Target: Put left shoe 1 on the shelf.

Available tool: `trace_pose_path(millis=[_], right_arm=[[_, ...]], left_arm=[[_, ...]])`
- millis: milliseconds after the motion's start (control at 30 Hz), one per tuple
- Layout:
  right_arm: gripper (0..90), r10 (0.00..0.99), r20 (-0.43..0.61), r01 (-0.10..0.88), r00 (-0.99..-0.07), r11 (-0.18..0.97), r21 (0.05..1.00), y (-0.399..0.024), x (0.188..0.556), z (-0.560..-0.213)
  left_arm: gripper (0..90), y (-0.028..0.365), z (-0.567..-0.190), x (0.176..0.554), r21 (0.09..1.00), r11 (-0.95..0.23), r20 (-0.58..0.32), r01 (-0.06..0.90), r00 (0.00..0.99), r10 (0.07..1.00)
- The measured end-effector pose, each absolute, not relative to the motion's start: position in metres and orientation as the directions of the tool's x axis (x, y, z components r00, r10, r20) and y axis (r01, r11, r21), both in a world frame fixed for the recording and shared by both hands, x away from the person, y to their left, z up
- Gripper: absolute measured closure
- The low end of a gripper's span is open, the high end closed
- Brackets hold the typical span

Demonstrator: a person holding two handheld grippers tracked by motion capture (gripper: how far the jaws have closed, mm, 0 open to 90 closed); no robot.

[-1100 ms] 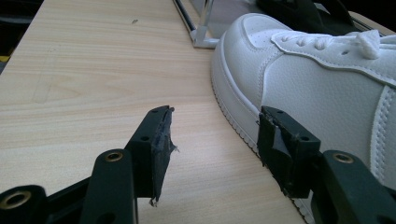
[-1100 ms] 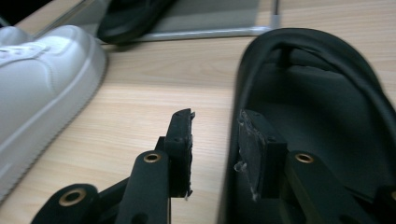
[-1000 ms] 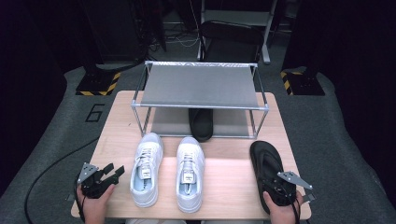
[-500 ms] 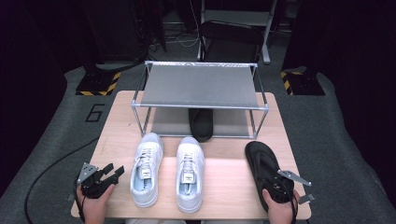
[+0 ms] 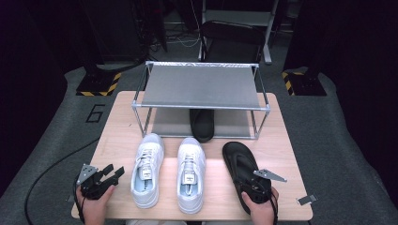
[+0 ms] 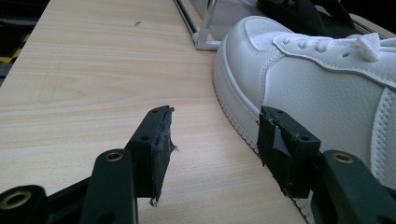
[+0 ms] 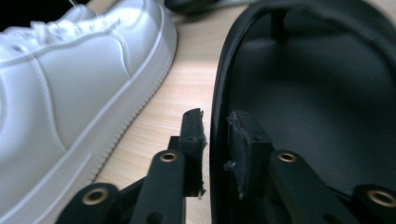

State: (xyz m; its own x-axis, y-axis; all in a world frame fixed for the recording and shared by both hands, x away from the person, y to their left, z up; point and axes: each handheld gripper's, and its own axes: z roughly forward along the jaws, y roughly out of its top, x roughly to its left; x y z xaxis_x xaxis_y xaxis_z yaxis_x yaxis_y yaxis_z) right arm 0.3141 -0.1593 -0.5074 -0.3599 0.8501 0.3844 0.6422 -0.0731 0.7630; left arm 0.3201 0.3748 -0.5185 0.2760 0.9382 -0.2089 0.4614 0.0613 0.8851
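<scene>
One black sandal (image 5: 240,165) lies at the near right of the worktop (image 5: 117,123), its heel rim clamped between my right tool (image 7: 215,135), whose jaws have just eased slightly apart. A second black sandal (image 5: 202,124) sits under the metal rack (image 5: 202,86). Two white sneakers (image 5: 170,169) stand side by side left of it. My left tool (image 6: 212,140) rests released at the near left, jaws forward.
</scene>
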Motion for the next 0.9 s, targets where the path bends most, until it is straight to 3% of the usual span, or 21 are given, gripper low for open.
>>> trace_pose_path(millis=[233, 467, 900], right_arm=[[67.0, 0.895, 0.324, 0.56, -0.305, -0.107, 0.821, -0.193, 0.293, -0.482], [60.8, 0.931, 0.291, 0.611, -0.218, -0.102, 0.785, -0.218, 0.287, -0.5], [58.4, 0.889, 0.431, 0.663, -0.154, -0.231, 0.713, -0.229, 0.29, -0.526]], left_arm=[[44.7, 0.375, -0.519, 0.319, 0.89, 0.075, -0.214, 0.451, 0.268, 0.939], [44.7, 0.375, -0.519, 0.319, 0.885, 0.067, -0.211, 0.46, 0.268, 0.94], [44.8, 0.376, -0.518, 0.318, 0.884, 0.07, -0.215, 0.463, 0.267, 0.939]])
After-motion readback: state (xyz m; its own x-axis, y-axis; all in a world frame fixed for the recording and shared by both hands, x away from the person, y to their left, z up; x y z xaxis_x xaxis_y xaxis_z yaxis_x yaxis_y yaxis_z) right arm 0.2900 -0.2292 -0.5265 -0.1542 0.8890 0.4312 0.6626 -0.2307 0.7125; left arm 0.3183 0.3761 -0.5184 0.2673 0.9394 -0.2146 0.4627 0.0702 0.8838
